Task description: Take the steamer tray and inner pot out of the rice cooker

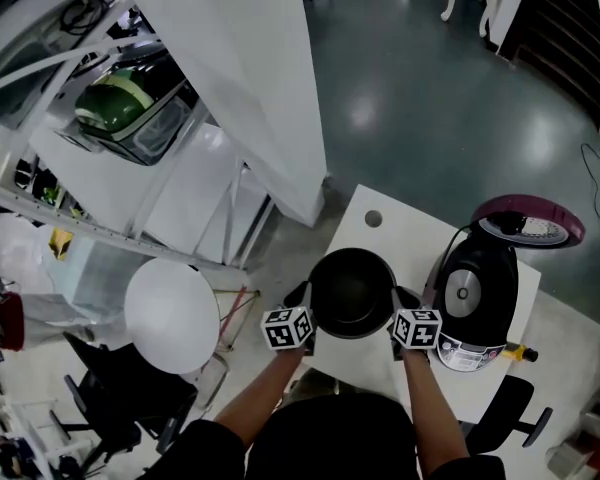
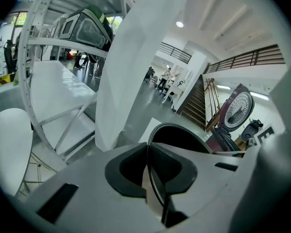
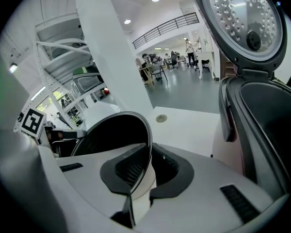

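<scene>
While my left claw (image 1: 300, 296) and right claw (image 1: 407, 298) each clamp opposite rim of inner pot (image 1: 352, 290), pot's out of rice cooker (image 1: 470, 308), over white counter (image 1: 400, 230) just left of it, lid up.

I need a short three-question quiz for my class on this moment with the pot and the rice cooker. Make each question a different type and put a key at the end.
1. Multiple choice: where do the two grippers hold the inner pot?
A) on its rim, one at each side
B) under its base
C) by a side handle
2. True or false: the lid of the rice cooker is shut.
3. Fill in: the cooker stands on a white ____.

Key
1. A. The left gripper and the right gripper are each shut on the rim.
2. False. The lid stands open.
3. table
</scene>
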A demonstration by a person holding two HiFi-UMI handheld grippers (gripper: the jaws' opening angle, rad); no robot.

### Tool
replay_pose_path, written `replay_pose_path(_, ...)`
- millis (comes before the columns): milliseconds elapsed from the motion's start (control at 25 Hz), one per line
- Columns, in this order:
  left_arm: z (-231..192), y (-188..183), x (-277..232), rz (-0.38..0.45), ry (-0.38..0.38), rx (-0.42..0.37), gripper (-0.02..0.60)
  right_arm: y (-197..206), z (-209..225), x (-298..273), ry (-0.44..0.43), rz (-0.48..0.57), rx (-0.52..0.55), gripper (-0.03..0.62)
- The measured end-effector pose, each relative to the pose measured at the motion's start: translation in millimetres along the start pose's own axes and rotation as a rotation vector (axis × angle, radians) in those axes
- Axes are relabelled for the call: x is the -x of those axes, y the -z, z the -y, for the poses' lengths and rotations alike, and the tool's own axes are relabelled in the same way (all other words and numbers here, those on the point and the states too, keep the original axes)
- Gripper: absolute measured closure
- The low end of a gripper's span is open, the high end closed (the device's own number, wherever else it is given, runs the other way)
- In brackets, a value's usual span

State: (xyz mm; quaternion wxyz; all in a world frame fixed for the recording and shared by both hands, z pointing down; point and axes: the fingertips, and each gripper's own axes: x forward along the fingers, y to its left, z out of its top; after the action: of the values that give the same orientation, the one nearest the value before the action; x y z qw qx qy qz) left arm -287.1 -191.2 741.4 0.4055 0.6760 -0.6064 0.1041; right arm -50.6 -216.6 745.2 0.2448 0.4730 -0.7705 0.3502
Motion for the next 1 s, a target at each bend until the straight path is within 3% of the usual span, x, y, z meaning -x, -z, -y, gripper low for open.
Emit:
replay_pose_path(280, 7, -7, 4, 0.046, 0.027, -0.033, 0.558, -7, -1, 8, 0.036, 0.057, 0.059, 0.568)
replay_pose_path(480, 29, -23, 30, 0.128, 0.115, -0.106, 0.517, -26, -19, 41, 0.006, 0.163, 0.085, 0.568)
replay_pose_path(680, 61, -37, 82, 0.206, 0.221, -0.172, 0.539, -39, -54, 89, -0.073, 0.233, 0.092, 0.586)
replay_pose_path(840, 100, -35, 123, 0.247, 0.357, -0.212, 0.573, -20, -64, 135, -0.037, 0.276, 0.109, 0.594)
replay_pose_path(1000, 137, -10, 144, 0.218, 0.485, -0.261, 0.577, 7, -67, 190, 0.001, 0.317, 0.08, 0.594)
